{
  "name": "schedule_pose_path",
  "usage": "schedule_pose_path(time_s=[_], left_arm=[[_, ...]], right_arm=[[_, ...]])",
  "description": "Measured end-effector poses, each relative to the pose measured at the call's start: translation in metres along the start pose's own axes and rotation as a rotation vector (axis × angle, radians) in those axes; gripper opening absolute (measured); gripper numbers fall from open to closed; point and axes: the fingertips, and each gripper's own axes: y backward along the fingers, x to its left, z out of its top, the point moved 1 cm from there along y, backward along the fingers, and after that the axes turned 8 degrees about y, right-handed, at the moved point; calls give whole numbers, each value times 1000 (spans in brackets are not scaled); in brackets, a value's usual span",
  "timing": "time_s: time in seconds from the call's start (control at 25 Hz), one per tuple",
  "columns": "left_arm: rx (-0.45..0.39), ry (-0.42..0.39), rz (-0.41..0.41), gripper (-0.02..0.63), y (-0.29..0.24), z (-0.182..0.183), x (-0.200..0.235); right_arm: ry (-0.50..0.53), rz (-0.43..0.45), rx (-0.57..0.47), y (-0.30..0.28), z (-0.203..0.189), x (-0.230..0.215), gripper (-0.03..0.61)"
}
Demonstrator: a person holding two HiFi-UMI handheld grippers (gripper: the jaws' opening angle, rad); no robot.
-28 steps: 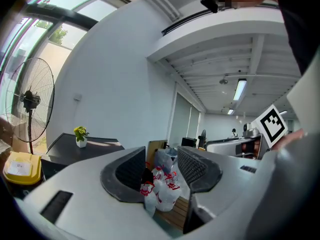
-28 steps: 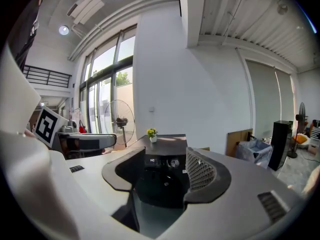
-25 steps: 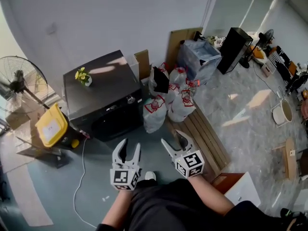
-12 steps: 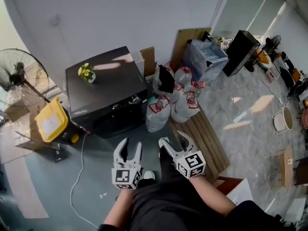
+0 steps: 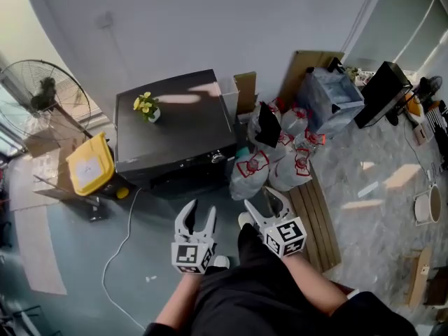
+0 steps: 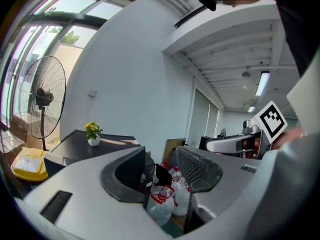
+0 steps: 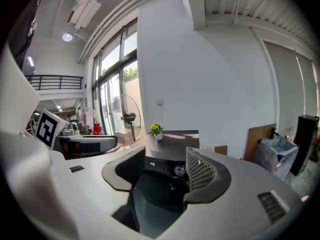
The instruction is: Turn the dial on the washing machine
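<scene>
The dial (image 7: pixel 179 170) is a round silver knob on the control strip along the upper front of the washing machine (image 5: pixel 175 128). In the right gripper view it shows to the right of a small lit display. In the head view it lies towards the right end of the strip. Nothing touches the dial.

The machine is a dark, flat-topped unit standing against the white wall. A small white pot of yellow flowers (image 5: pixel 146 107) stands on its top, towards the rear left.

The right tongs (image 5: pixel 260 200) are held level in front of the machine and well apart from it. Their jaws stand apart with nothing gripped. The dial and the dark door glass show through the gap at a distance.

The left tongs (image 5: pixel 199 212) are held just beside the right pair, likewise clear of the machine. Their jaws are partly open and empty. Only the clear water jugs (image 5: pixel 253 173) with red-and-white labels show beyond the gap.

Those jugs are clustered on the floor just right of the machine. A wooden pallet (image 5: pixel 318 212) lies on the floor just beyond them. Cardboard pieces (image 5: pixel 245 93) lean on the wall behind. To the machine's left are a yellow container (image 5: pixel 91 173) and a standing fan (image 5: pixel 45 93). A white cable (image 5: pixel 119 254) trails across the floor.
</scene>
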Motion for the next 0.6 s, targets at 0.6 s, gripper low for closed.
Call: schedule_pose_path(time_s=[0.6], left_arm=[[38, 41, 164, 179, -112, -21, 30]], right_arm=[[14, 140, 44, -98, -1, -98, 222]])
